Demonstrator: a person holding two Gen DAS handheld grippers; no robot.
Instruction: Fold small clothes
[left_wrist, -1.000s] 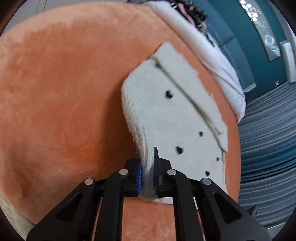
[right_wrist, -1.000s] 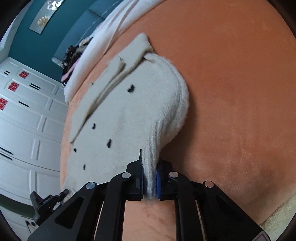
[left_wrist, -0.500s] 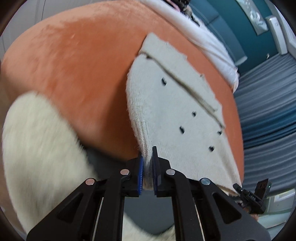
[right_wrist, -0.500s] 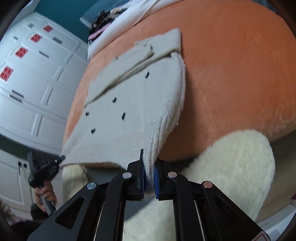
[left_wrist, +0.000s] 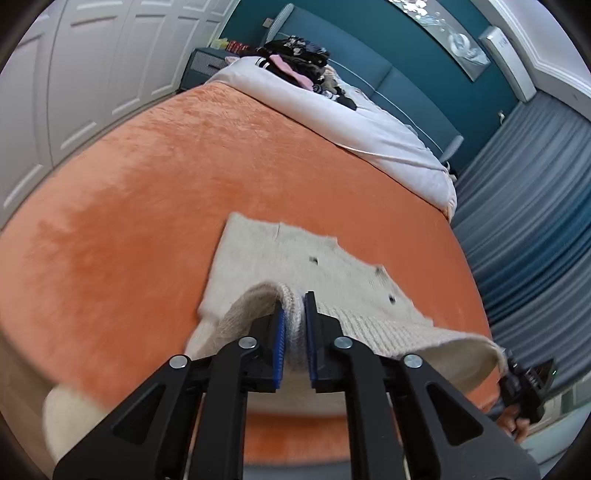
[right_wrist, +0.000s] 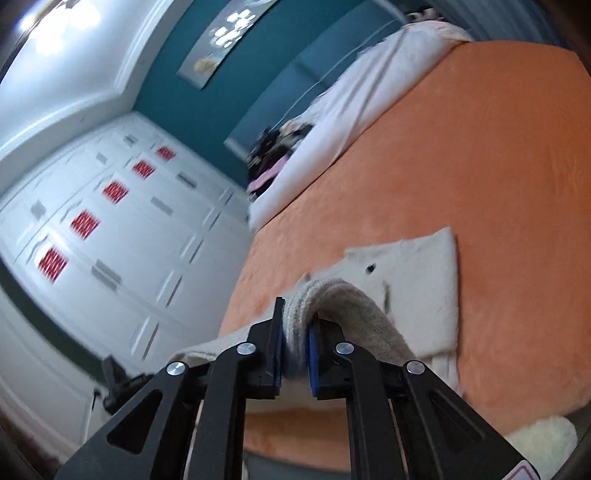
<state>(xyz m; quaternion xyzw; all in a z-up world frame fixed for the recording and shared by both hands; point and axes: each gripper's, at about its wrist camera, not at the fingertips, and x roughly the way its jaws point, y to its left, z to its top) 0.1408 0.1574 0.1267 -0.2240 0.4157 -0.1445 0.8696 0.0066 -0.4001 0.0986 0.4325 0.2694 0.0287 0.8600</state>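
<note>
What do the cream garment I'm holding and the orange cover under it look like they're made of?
The cream knitted garment with small dark buttons looks like a soft wool or cotton-blend knit: ribbed stitches at the pinched hem, fuzzy matte surface. The orange plush bed cover looks like velvety fleece or velour: short nap with light and dark brushed patches. Exact fibre can't be told for either.

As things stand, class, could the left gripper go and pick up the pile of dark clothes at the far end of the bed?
Probably not yet: the left gripper is shut on the cream knit garment, and the dark clothes lie far off.
</note>
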